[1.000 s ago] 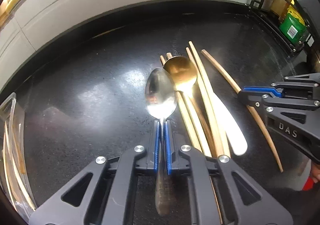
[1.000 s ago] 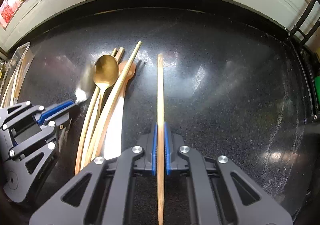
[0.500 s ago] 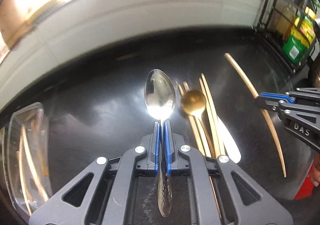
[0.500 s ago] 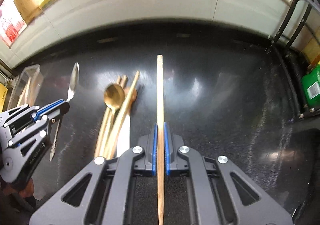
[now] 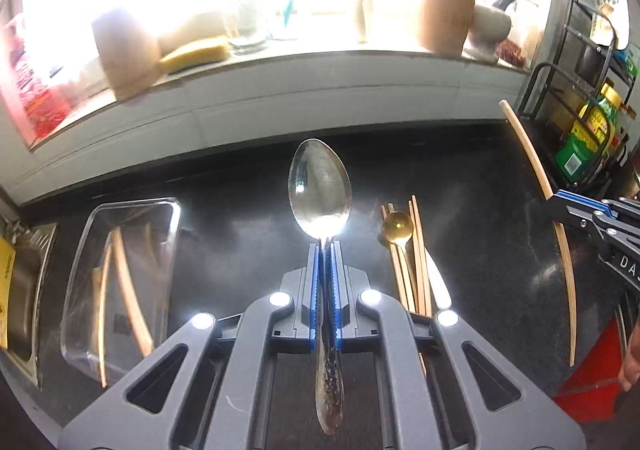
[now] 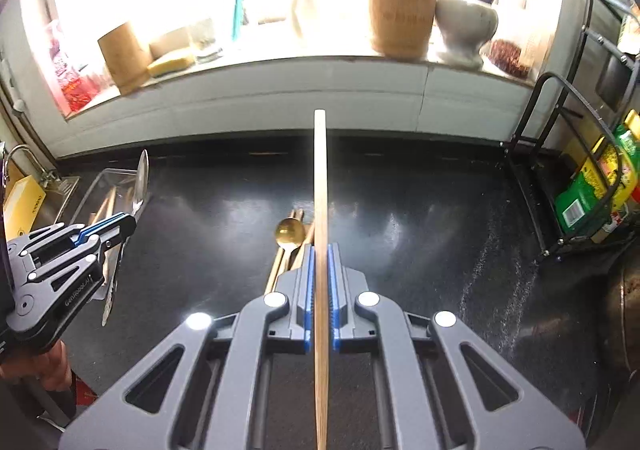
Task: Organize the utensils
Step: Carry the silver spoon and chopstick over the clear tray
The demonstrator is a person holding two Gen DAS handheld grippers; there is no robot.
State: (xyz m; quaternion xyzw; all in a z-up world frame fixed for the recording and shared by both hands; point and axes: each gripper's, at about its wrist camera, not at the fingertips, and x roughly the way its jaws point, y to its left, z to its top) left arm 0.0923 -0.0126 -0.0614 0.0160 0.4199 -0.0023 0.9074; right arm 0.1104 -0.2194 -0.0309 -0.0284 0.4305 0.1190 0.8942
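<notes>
Left tool (image 5: 325, 250) is clenched on the silver spoon (image 5: 320, 189), bowl forward, raised above the black tabletop (image 5: 240, 242). At far left a clear tray (image 5: 100, 234) holds wooden chopsticks. Between the tools, a gold spoon (image 5: 397, 228) and chopsticks (image 5: 418, 250) lie bundled on the tabletop. Right tool (image 6: 320, 250) grips a single wooden chopstick (image 6: 320, 189), lifted clear.

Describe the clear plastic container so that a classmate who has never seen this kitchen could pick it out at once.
Start at the black countertop below the bright window sill. Near its left end, beside the metal sink, lies the clear plastic container, left of the silver spoon gripped in the left gripper. It alone is see-through, and wooden chopsticks lie inside it.
</notes>
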